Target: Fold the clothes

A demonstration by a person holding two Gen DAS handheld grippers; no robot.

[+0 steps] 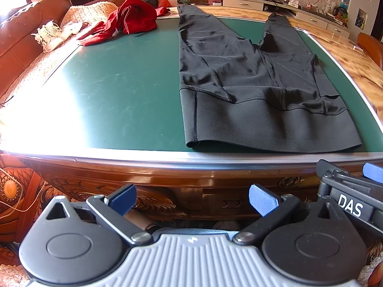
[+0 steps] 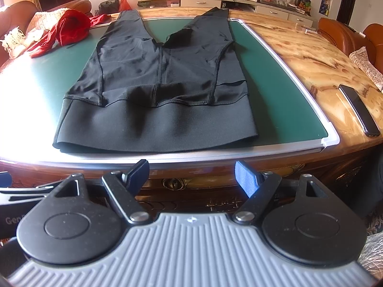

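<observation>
Black leggings (image 1: 251, 91) (image 2: 162, 91) lie flat on the green mat (image 1: 115, 91) (image 2: 275, 81), waistband toward me at the near edge, both legs spread away to the far side. My left gripper (image 1: 191, 202) hovers open below the table's near edge, left of the waistband, nothing between its blue pads. My right gripper (image 2: 191, 179) is open too, just in front of the waistband's middle, holding nothing. Part of the right gripper (image 1: 354, 191) shows at the right in the left wrist view.
A red garment (image 1: 129, 20) (image 2: 64, 31) is heaped at the mat's far left corner. A dark phone (image 2: 359, 110) lies on the wooden tabletop (image 2: 311, 55) right of the mat. A sofa (image 1: 21, 43) with white shoes (image 1: 50, 35) stands left; a cluttered sideboard (image 1: 275, 2) behind.
</observation>
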